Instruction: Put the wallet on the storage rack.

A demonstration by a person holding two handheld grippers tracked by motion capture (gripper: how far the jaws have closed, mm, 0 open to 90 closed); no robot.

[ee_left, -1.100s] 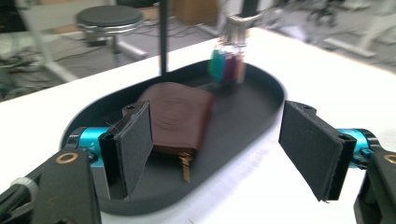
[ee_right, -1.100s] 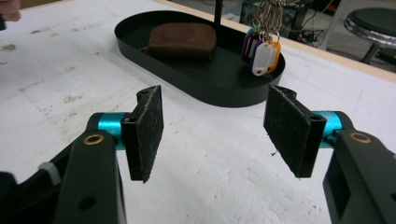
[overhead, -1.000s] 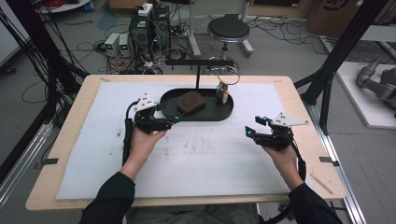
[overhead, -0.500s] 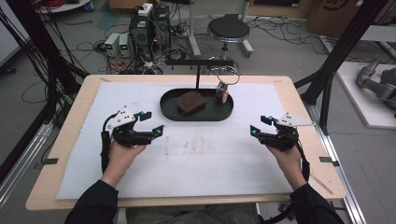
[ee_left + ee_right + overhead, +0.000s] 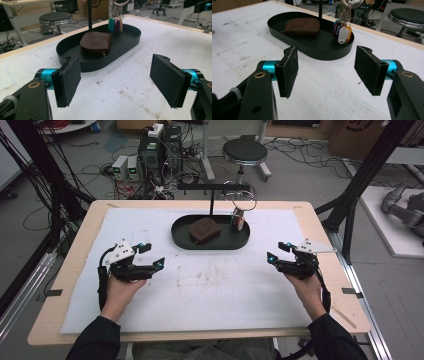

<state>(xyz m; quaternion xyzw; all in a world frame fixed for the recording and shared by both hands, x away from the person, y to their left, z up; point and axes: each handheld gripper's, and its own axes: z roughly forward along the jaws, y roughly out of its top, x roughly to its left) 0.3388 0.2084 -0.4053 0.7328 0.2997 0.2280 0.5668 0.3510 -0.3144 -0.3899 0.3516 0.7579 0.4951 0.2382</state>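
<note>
High view: I note left gripper (image 5: 149,255) withdrawn from tray (image 5: 181,238); both grippers' fingers released, empty, wallet (image 5: 204,230) stowed.

A black oval tray (image 5: 180,236) sat on the white mat toward the table's far edge. A brown leather pouch (image 5: 204,230) lay flat inside it. Beside the pouch, coloured key tags (image 5: 342,31) on a ring (image 5: 239,201) hung from a black stand (image 5: 212,186).

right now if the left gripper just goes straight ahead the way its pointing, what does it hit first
Probably the near wall of the black tray, with the brown pouch behind it. The left gripper is open, with bare table cover in between.
</note>
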